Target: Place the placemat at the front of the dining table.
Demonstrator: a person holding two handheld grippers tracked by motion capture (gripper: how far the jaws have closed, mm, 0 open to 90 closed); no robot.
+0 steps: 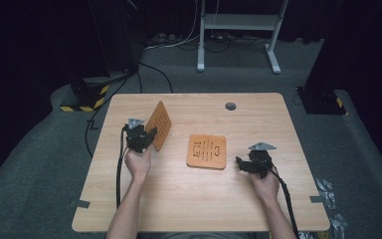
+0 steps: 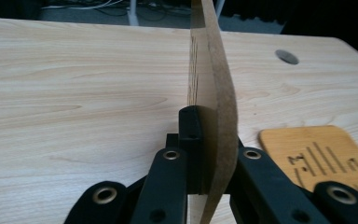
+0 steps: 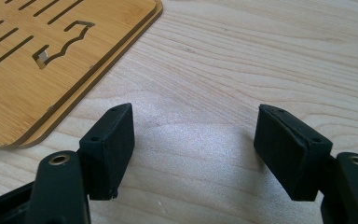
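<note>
Wooden table (image 1: 179, 199): left gripper (image 1: 146, 135) pinches one slotted board (image 1: 160, 124) upright; second board (image 1: 207, 151) lies flat, right gripper (image 1: 240, 163) spread, empty.

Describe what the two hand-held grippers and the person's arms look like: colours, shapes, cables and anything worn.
Both the left gripper and the right gripper are black, each topped with a grey three-cornered plate. Up close, the jaws are flat black arms with brass-ringed holes, ending in blocky black pads. A black cable trails back from each along the forearm. The forearms are bare, with no sleeves or gloves showing.
</note>
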